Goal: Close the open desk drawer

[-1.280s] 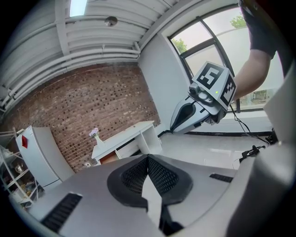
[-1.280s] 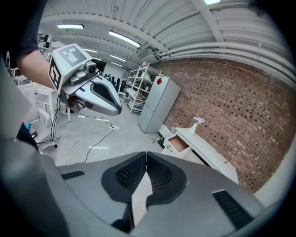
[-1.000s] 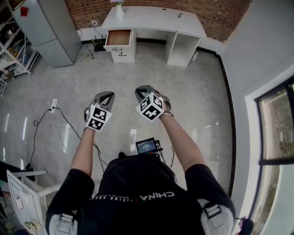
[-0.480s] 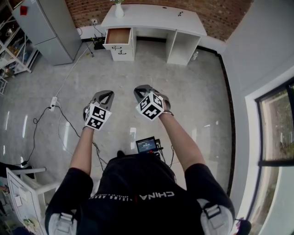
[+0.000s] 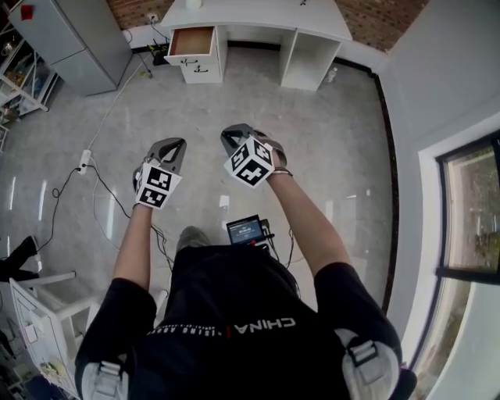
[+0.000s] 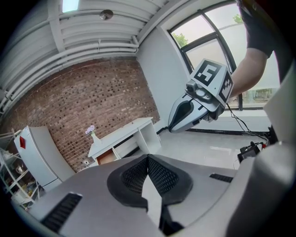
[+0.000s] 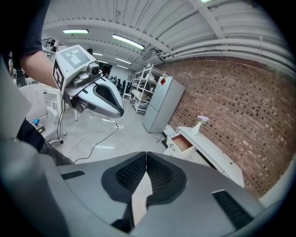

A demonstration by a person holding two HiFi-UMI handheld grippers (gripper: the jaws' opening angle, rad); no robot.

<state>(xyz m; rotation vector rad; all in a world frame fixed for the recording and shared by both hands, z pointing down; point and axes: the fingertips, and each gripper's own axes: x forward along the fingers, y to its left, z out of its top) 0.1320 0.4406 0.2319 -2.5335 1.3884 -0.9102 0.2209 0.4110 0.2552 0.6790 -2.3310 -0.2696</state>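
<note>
The open white drawer with a brown wooden inside [image 5: 193,41] juts from the left end of the white desk [image 5: 266,14] at the room's far edge, well apart from both tongs across a broad stretch of glossy grey floor [image 5: 328,133]. The left gripper [image 5: 175,144] and the right gripper [image 5: 227,133] hang side by side above it, each with jaws pressed together on nothing. A grey cabinet [image 5: 66,39] and a white power strip [image 5: 83,161] hem the left side, a white wall [image 5: 445,70] the right.
</note>
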